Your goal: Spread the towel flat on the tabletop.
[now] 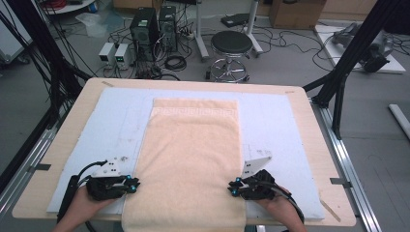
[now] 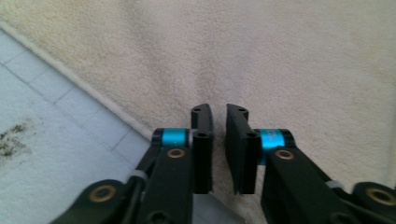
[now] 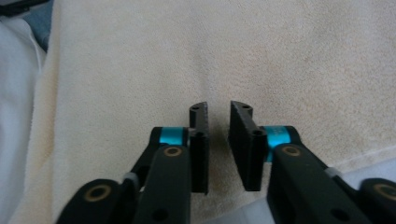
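Observation:
A cream towel [image 1: 191, 159] lies flat, lengthwise down the middle of a pale blue mat [image 1: 270, 121], and its near end hangs over the table's front edge. My left gripper [image 1: 137, 183] sits low at the towel's left edge near the front, pointing inward. Its jaws stand a narrow gap apart, with nothing between them, just over the towel [image 2: 280, 56] in the left gripper view [image 2: 218, 109]. My right gripper [image 1: 231, 186] mirrors it at the towel's right edge. Its jaws are slightly parted above the towel [image 3: 280, 56], with a faint crease running ahead of them [image 3: 218, 106].
The mat covers most of a wooden table [image 1: 309, 135] and shows dark smudges [image 2: 11, 140] left of the towel. Past the far edge stand a black stool [image 1: 231, 48] and computer cases [image 1: 145, 29] amid cables. Black frame posts [image 1: 348, 58] flank the table.

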Demonstrator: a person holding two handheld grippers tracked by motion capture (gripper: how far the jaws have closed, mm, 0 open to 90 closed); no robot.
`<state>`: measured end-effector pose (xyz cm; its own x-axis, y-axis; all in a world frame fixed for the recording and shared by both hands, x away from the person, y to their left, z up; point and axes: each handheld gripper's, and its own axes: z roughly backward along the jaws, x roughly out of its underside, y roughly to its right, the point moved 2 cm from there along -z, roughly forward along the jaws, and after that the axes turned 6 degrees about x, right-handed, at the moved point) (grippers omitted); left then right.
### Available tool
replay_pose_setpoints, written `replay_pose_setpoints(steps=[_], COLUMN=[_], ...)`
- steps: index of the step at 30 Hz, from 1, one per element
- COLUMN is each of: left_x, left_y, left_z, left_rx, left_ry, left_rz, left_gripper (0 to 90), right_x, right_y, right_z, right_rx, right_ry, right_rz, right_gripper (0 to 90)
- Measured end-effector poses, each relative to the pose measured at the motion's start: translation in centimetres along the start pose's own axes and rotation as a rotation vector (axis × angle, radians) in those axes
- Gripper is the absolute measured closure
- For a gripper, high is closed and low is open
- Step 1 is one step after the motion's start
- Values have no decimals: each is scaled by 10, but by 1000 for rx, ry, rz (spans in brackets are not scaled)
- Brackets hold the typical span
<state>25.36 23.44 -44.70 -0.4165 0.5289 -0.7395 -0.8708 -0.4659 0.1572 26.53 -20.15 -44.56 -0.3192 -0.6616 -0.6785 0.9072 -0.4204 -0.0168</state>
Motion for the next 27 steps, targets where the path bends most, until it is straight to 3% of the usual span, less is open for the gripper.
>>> replay_pose_setpoints(steps=[1,6,10,16,21,27], left_x=[0,-4,-10,-22,-28,-36], left_y=[-1,-7,-13,-21,-25,-35], left_z=[1,5,10,10,12,15], left_rx=[-12,-44,-67,-77,-88,-87], left_ry=[4,54,90,126,145,184], left_rz=[-5,14,24,35,44,70], left_gripper=[669,560,506,433,381,343], right_x=[1,1,-2,-7,-14,-32], right_y=[0,4,13,27,39,53], right_z=[1,6,12,16,15,18], right_rx=[0,24,75,111,133,166], right_ry=[-3,38,75,121,140,179], right_rz=[-24,-35,-86,-133,-146,-139], right_gripper=[689,617,524,408,306,248])
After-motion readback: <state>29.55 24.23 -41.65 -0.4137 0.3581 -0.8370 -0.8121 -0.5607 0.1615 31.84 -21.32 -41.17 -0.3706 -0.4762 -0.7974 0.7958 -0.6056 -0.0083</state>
